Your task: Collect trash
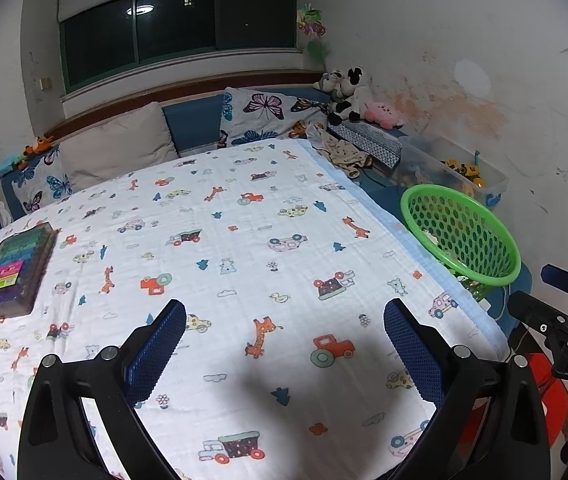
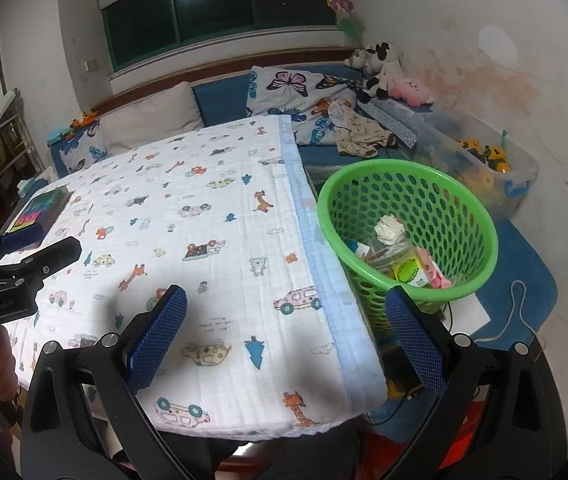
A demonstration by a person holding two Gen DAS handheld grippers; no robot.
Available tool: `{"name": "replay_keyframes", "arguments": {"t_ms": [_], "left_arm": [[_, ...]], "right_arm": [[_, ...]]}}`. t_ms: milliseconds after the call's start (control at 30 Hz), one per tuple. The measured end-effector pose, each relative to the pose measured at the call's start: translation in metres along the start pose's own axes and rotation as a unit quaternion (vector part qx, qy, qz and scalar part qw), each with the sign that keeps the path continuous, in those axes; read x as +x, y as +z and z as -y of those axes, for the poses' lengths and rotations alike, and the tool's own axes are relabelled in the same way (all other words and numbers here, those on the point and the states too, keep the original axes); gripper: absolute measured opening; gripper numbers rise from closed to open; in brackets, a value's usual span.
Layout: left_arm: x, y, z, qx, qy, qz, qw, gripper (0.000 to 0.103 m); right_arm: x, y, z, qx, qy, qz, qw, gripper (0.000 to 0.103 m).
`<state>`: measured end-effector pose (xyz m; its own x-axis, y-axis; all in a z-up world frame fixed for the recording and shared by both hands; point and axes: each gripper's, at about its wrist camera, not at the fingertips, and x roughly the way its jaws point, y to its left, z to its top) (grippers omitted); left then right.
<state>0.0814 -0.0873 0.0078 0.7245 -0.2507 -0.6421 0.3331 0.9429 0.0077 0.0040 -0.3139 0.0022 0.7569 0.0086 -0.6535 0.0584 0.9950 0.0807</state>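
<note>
A green perforated basket (image 2: 450, 216) stands on the floor to the right of the cloth-covered table (image 2: 203, 216). Inside it lie a crumpled white paper ball (image 2: 390, 229), a yellow-green packet (image 2: 408, 270) and pink wrappers (image 2: 434, 274). The same basket (image 1: 460, 232) shows at the right in the left wrist view. My left gripper (image 1: 284, 344) hovers open over the patterned cloth with nothing between its fingers. My right gripper (image 2: 286, 330) is open and empty above the table's right edge, its right finger (image 2: 412, 336) in front of the basket.
A box of coloured clay (image 1: 15, 270) lies at the table's far left. Pillows (image 1: 259, 114), stuffed toys (image 1: 348, 94) and a clear toy bin (image 2: 484, 160) line the back. A white cord (image 2: 518, 308) lies on the blue mat beside the basket.
</note>
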Motion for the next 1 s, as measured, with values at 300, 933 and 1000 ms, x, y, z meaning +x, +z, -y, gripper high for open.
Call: {"name": "replay_keyframes", "arguments": {"t_ms": [300,933,1000], "left_arm": [[-0.007,-0.002,-0.006,-0.008,0.01,0.007,0.9999,0.096],[-0.01,-0.003,-0.012,-0.015,0.025,0.011,0.9995,0.096],[-0.01,-0.003,-0.012,-0.015,0.024,0.01,0.9995,0.096]], "right_arm": [[-0.003,0.002,-0.009,-0.012,0.007,0.006,1.0,0.098],[0.001,0.001,-0.013,-0.015,0.012,0.001,1.0,0.099],[0.002,0.001,-0.013,-0.014,0.013,0.001,1.0,0.099]]}}
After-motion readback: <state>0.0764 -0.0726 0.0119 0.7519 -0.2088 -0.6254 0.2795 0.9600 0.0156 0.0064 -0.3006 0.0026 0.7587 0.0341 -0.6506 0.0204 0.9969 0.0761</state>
